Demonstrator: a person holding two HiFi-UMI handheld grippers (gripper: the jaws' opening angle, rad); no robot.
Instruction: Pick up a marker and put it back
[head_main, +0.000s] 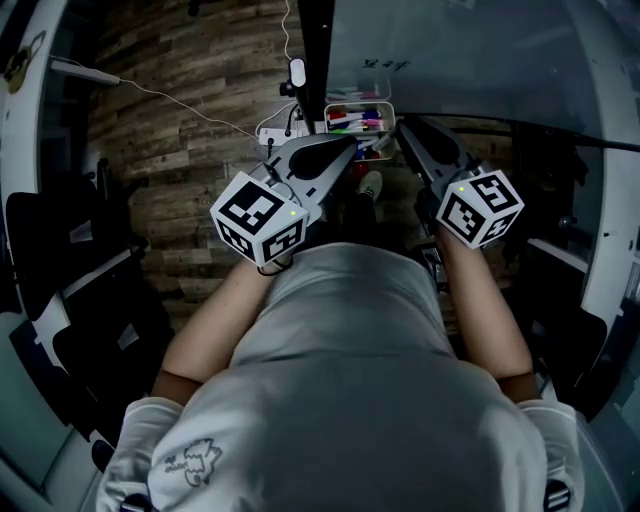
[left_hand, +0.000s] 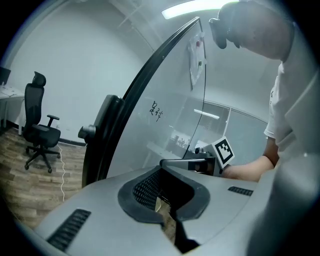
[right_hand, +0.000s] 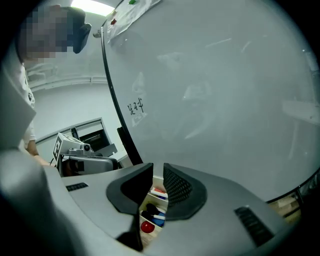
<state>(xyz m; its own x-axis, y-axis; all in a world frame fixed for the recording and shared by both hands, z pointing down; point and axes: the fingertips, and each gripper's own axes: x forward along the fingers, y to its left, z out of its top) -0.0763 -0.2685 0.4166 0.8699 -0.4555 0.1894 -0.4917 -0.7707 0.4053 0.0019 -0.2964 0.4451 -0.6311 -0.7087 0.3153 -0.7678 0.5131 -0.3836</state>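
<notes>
A white tray (head_main: 331, 108) of several coloured markers (head_main: 358, 121) hangs at the foot of the whiteboard (head_main: 450, 50). My left gripper (head_main: 352, 152) points at the tray's near edge with its jaws a little apart and empty (left_hand: 177, 175). My right gripper (head_main: 405, 130) sits just right of the tray, its jaws close together with a narrow gap (right_hand: 157, 170). Through that gap I see the markers below, one with a red cap (right_hand: 146, 226) and one with a blue cap (right_hand: 158, 219). Neither gripper holds anything.
The whiteboard (right_hand: 210, 100) bears a small scribble (right_hand: 135, 106). An office chair (left_hand: 40, 131) stands far left on the wood floor (head_main: 190, 150). A white cable (head_main: 180, 106) and a power strip (head_main: 275, 131) lie by the board's black post (left_hand: 107, 135). The person's torso fills the lower head view.
</notes>
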